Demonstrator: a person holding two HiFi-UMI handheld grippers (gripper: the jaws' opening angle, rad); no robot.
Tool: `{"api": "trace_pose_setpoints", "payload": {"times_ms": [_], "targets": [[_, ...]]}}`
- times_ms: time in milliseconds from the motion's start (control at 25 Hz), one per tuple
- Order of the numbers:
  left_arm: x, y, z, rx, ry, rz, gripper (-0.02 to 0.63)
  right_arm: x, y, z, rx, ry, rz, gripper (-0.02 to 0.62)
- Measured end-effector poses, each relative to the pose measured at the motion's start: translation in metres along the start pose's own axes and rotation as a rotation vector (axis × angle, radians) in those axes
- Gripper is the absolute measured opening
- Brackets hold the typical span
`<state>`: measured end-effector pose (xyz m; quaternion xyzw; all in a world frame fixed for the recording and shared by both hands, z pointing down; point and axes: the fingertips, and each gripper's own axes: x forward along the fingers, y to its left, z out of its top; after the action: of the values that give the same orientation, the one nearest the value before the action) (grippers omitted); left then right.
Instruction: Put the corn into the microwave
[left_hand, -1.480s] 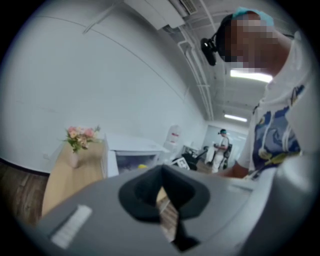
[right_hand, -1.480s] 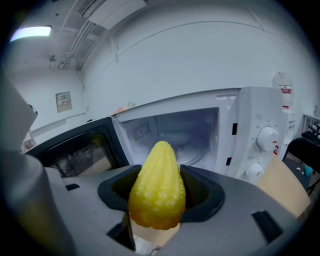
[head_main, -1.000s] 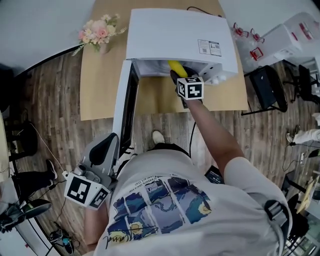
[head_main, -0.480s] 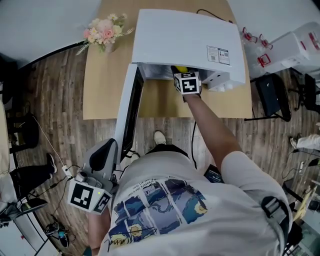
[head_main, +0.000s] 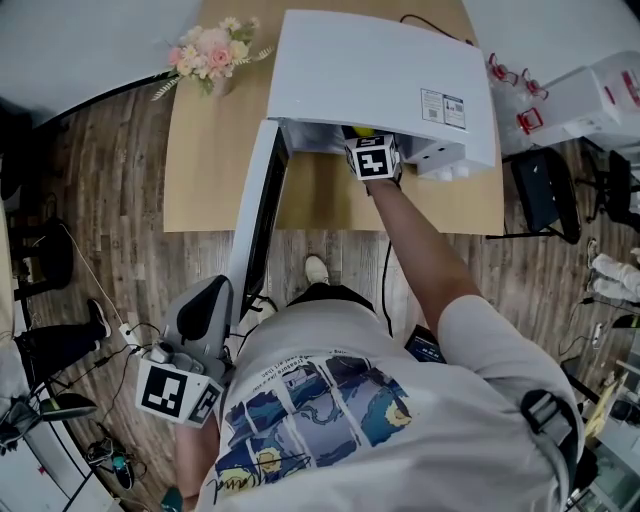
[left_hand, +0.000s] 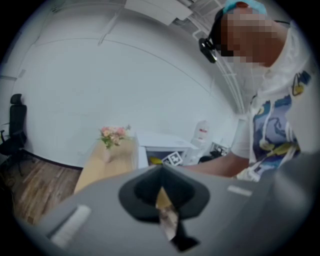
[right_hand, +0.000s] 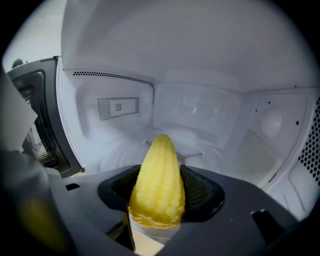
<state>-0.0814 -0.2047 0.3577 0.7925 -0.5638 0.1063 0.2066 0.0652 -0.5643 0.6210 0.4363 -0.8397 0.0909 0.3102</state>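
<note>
Head view: a white microwave stands on a wooden counter, its door swung wide toward 7 o'clock. The person's outstretched arm carries the right tongs into the mouth of the oven, where a sliver of yellow corn shows under the top edge. The left tongs hang low at 8 o'clock, well apart from the oven. A bunch of flowers sits at the counter's 11 o'clock corner.

Left gripper view: the left tongs are clenched on nothing, with only a thin slit between the jaws. They face the distant microwave and flowers and take no part in the step.

Right gripper view: the right tongs grasp the corn near its broad end. Its tapered tip points to 12 o'clock, into the white cavity and above the cavity floor. The door lies at 9 o'clock.

The step in hand appears to be placement, close to done. It would go best if the cob were lowered near the middle of the cavity floor, clear of the side walls, until it rests there before the jaws part. A tapered cob may roll, so a gentle release and a straight withdrawal toward 6 o'clock seem wise.
</note>
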Motion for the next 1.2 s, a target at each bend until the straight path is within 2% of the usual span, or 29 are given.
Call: {"api": "trace_pose_setpoints", "payload": {"times_ms": [280,520,1200], "targets": [[0.001,0.003,-0.003,-0.002,0.008,-0.012,0.009,0.005,0.000,0.000,-0.040,-0.005,0.016,0.244],[-0.004,0.005,-0.005,-0.001,0.012,-0.028,0.009,-0.006,0.002,0.000,-0.002,-0.012,0.044,0.261],[-0.042,0.009,-0.017,0.034,-0.024,-0.142,0.009,-0.087,0.010,-0.014,0.092,-0.049,-0.044,0.265]]}}
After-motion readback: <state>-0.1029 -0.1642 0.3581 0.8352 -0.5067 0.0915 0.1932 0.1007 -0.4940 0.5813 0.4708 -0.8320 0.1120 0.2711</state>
